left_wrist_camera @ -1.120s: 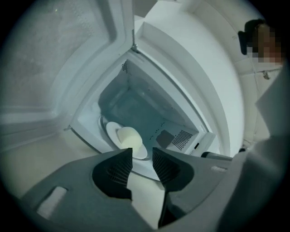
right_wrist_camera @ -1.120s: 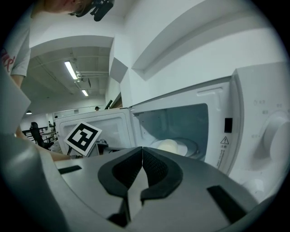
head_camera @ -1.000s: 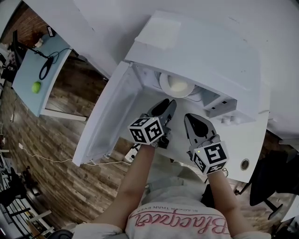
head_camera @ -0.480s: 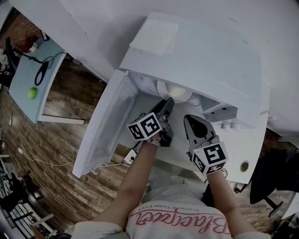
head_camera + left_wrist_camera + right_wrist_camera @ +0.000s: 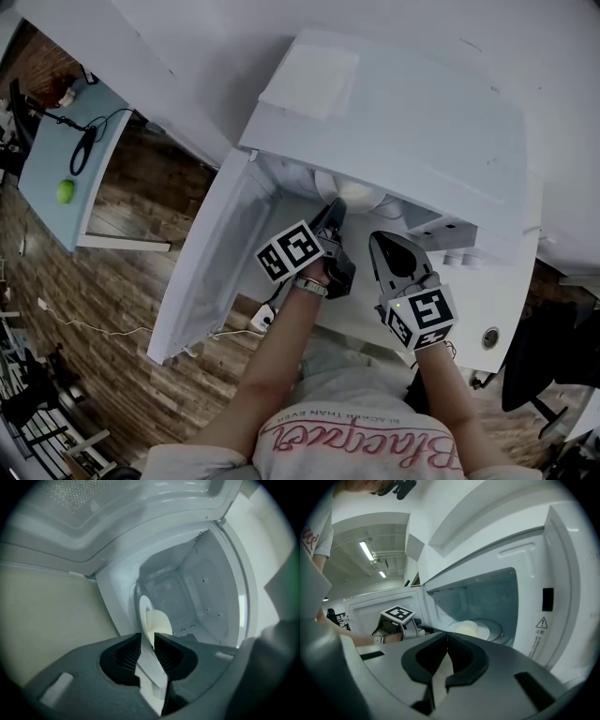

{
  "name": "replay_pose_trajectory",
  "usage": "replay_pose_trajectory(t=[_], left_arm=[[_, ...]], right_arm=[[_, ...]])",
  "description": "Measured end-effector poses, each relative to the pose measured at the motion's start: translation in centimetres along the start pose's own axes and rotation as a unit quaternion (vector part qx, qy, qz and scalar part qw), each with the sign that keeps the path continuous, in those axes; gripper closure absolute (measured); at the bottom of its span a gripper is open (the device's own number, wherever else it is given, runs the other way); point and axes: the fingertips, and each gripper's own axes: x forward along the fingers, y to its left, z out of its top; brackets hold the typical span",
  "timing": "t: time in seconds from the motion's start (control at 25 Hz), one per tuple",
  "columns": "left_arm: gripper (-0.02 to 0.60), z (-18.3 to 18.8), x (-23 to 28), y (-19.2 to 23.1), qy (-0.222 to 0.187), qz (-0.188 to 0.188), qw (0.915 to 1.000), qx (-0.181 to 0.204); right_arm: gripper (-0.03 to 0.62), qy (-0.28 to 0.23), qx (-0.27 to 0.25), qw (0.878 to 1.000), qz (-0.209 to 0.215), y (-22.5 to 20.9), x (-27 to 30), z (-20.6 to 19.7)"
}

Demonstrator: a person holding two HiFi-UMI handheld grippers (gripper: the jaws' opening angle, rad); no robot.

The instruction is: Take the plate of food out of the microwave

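The microwave [image 5: 403, 103] stands on the tabletop [image 5: 511, 295] with its door [image 5: 211, 262] swung wide open. Inside it lies the plate [image 5: 143, 613], carrying a pale mound of food [image 5: 158, 623]. The left hand-held gripper [image 5: 147, 637] reaches in, and its jaws have just been closing and now pinch the plate's rim. The right hand-held gripper [image 5: 447, 634] hovers outside, with its jaws together and empty.

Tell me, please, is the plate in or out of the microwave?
In: the plate lies inside the microwave, behind its open door.

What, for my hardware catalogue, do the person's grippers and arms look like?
The left gripper and right gripper are dark grey, each carrying a white cube of black square markers. The left wrist wears a pale band; the shirt is white, short-sleeved, pink-lettered.
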Motion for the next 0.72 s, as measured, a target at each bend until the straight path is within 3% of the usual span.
replay_pose_trajectory(t=[0.12,0.36,0.72], left_arm=[[0.495,0.07,0.11,0.24,0.01,0.022,0.9993,-0.03],[0.518,0.06,0.28,0.29,0.036,0.066,0.996,-0.049],[0.544,-0.38,0.04,0.21,0.02,0.016,0.9924,-0.121]], right_arm=[[0.582,0.002,0.0,1.0,-0.001,-0.2,-0.02,-0.02],[0.582,0.003,-0.004,1.0,0.001,-0.1,0.03,0.02],[0.582,0.009,-0.009,1.0,-0.001,0.01,-0.53,-0.36]])
